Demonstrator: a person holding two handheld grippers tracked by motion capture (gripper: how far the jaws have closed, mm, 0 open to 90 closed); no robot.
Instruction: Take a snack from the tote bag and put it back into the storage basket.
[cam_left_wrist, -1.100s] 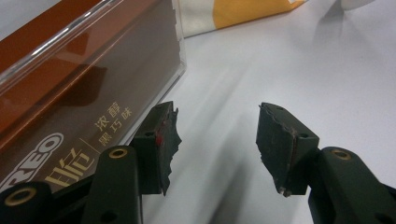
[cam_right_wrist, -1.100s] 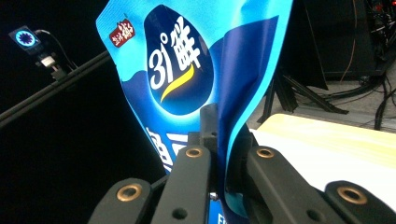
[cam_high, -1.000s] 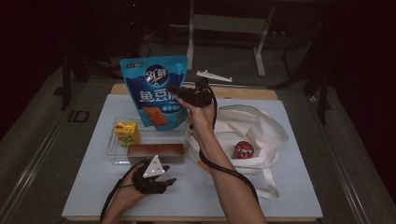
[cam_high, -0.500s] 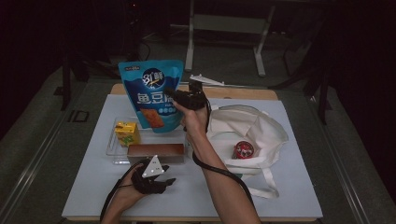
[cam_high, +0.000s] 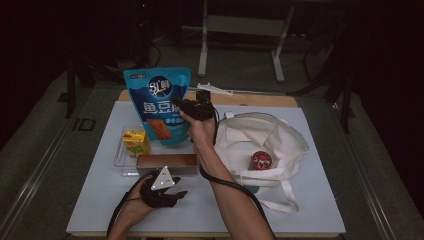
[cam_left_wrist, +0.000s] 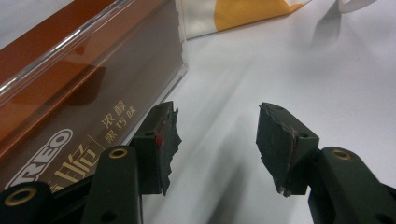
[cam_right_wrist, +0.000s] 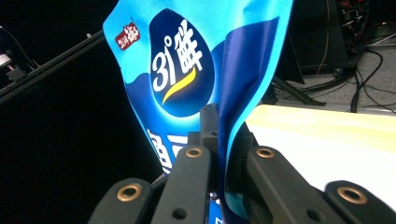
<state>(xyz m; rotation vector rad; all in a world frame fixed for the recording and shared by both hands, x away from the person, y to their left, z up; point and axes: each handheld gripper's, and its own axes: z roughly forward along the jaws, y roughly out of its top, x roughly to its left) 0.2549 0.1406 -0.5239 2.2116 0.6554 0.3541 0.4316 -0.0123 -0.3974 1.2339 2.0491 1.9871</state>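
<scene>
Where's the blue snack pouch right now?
In the high view the blue snack pouch stands upright at the table's back left, behind the clear tray, its right edge pinched by the right tool.

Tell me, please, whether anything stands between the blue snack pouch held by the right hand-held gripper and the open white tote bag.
Nothing visible does. The right hand-held gripper pinches the blue snack pouch's edge, above the table. The white tote bag lies open just beside it, with a red round item inside.

"31鲜" on blue snack pouch (cam_right_wrist: 187, 70), "REO" and "浓醇巧味" on brown box (cam_left_wrist: 70, 116)
</scene>
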